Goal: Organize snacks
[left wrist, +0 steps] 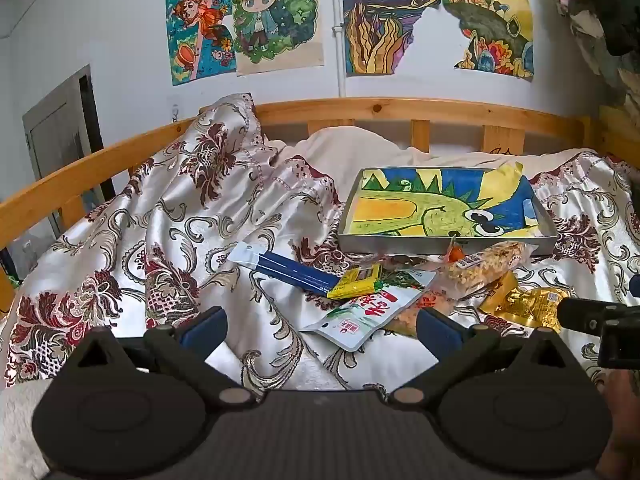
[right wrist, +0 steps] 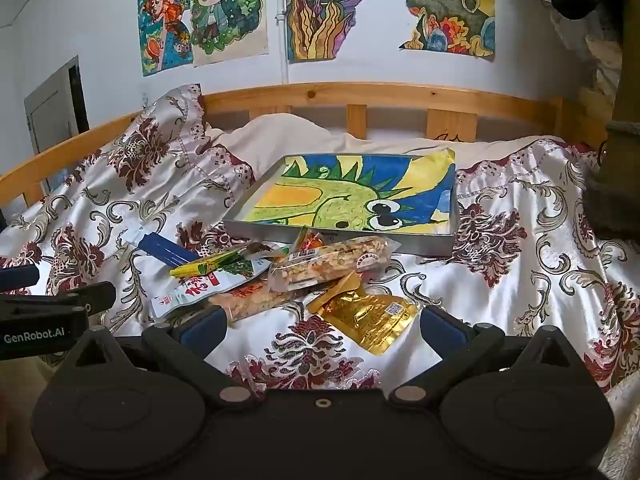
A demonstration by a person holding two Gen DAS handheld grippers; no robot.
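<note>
Metal tray: grey, shallow, stiff; lined with a bright crayon drawing. It lies at the far middle of the bed, nothing in it. Likely light but broad; best left where it is as the place to put the snacks.

Satin bedspread: shiny, rumpled, patterned in dark red. Packets will probably slide on it and sink when pressed.

Nut bar packet: clear wrap, long, lumpy filling, just near of the tray. Probably firm and brittle; take it across the middle, gently.

White pouch: red lettering, flat, left of the pile and part under other packets. Soft and slick, I judge; grip an edge seam.

Gold pouch: crinkled foil, nearest packet on the right side, apart from the tray. Light and slippery by the look; pinch the flat sealed end.

Blue packet: long, thin, far left of the pile. Looks stiff; take it mid-length.

Yellow sachet: smallest, lying on the white pouch. Very light; a shallow pinch should do.

Left claw: jaws spread wide, holding nothing, above the near left of the pile.

Right claw: jaws spread wide, holding nothing, just near of the gold pouch.
</note>
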